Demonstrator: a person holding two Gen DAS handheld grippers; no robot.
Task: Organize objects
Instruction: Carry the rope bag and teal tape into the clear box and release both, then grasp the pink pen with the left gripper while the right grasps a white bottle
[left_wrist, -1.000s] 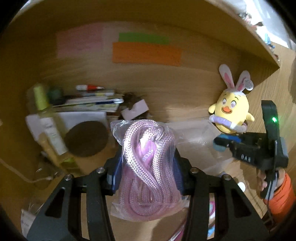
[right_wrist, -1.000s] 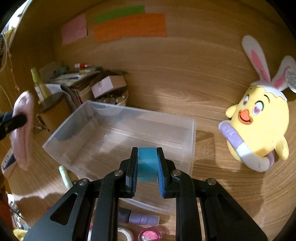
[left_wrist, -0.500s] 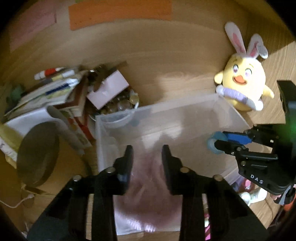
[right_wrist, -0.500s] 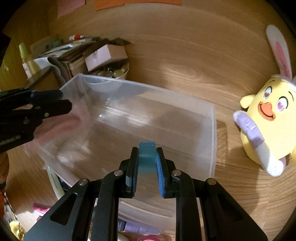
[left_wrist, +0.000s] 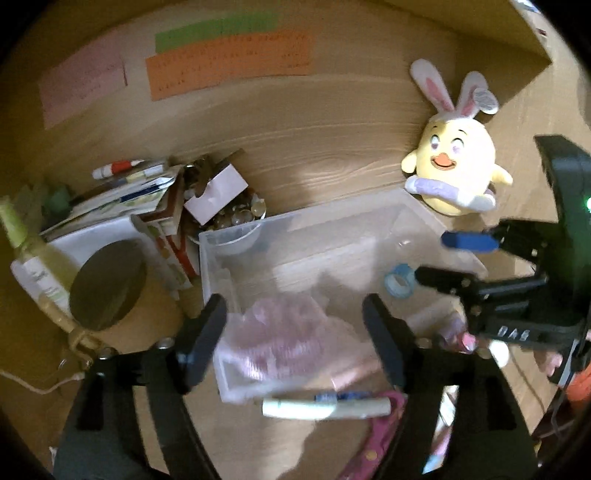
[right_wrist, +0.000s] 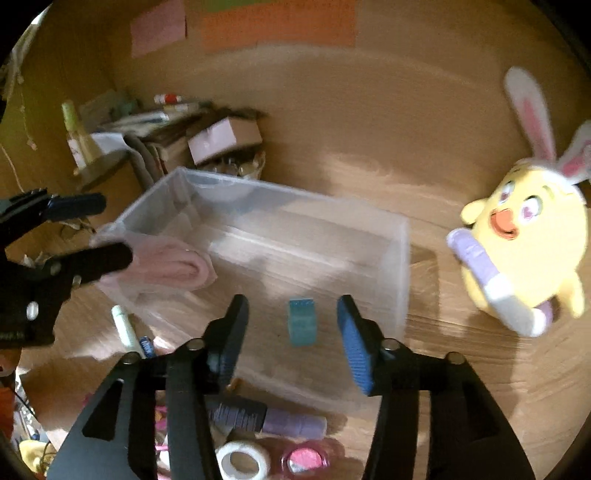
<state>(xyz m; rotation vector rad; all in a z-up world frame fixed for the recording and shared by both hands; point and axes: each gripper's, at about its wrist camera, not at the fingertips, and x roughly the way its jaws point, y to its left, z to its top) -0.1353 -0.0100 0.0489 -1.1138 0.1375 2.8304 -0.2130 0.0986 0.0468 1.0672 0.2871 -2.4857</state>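
Both my grippers, left gripper (left_wrist: 295, 332) and right gripper (right_wrist: 291, 332), gape wide over the clear plastic bin (right_wrist: 400, 266); bagged pink rope (left_wrist: 277, 332) and blue tape roll (right_wrist: 302, 322) sit inside. I'd lift straight up, avoiding the rim.

You're finding open bin (right_wrist: 400, 258) floor at 12 o'clock; clutter (right_wrist: 207, 140) is crowding 10 o'clock, the plush (right_wrist: 524, 240) blocking 2 o'clock.

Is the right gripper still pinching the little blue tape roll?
Apart. In the right wrist view, the right gripper is open, with clear gaps between the blue tape roll and each of its fingers. The roll is in the clear bin.
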